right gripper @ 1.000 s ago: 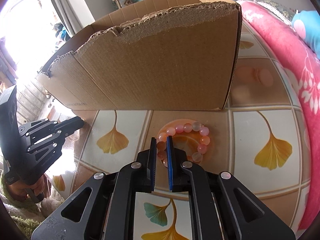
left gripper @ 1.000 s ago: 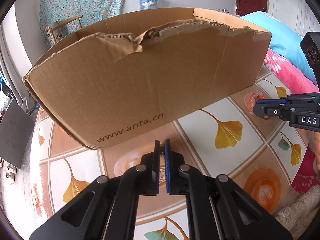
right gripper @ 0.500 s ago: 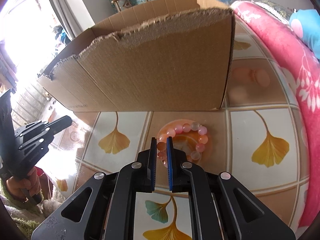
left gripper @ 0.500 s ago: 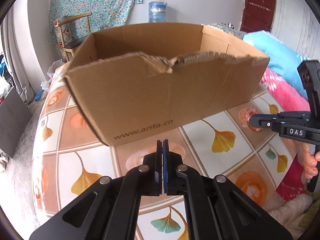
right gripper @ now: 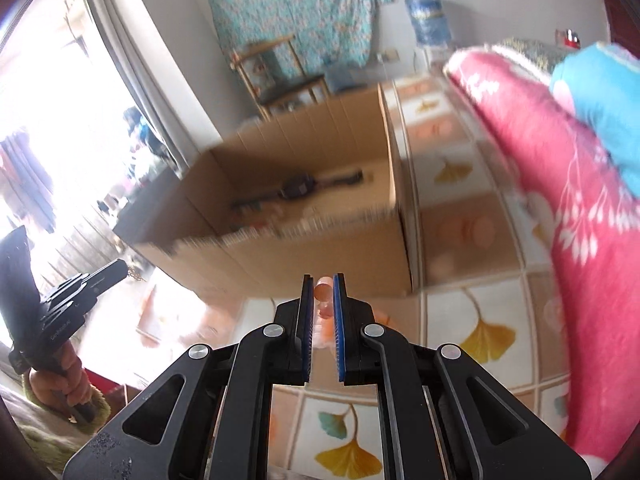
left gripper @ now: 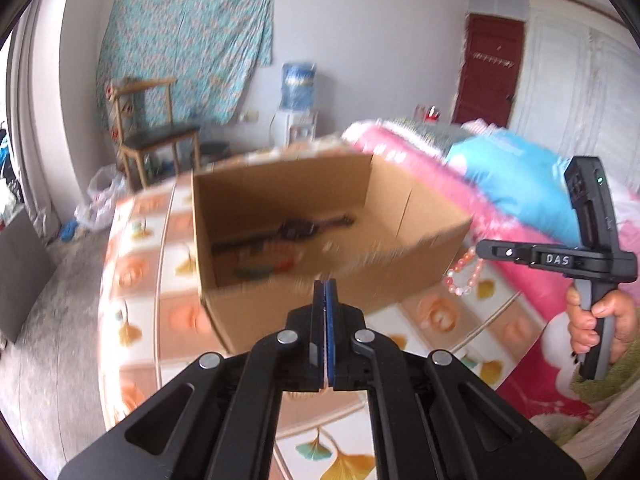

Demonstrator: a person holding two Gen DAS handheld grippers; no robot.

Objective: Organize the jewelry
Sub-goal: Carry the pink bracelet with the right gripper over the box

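An open cardboard box (left gripper: 416, 280) stands on the patterned cloth, also in the right wrist view (right gripper: 340, 256). Inside lie a dark wristwatch (left gripper: 296, 230) (right gripper: 298, 186) and blurred coloured pieces. My right gripper (right gripper: 323, 284) is shut on a pink bead bracelet (right gripper: 322, 292); in the left wrist view the bracelet (left gripper: 464, 276) hangs from that gripper (left gripper: 484, 248) in the air, right of the box. My left gripper (left gripper: 325, 286) is shut, a thin pale strip between its pads; in the right wrist view a small chain (right gripper: 134, 274) dangles at its tip (right gripper: 120, 270).
A pink quilt (right gripper: 560, 184) and blue pillow (left gripper: 516, 184) lie right of the box. A wooden chair (left gripper: 152, 136), a water dispenser (left gripper: 298, 92) and a red door (left gripper: 488, 72) stand behind. The cloth's left edge (left gripper: 110, 280) drops to the floor.
Both grippers have risen, so the box's inside now shows. The bracelet has left the cloth and hangs from my right gripper.
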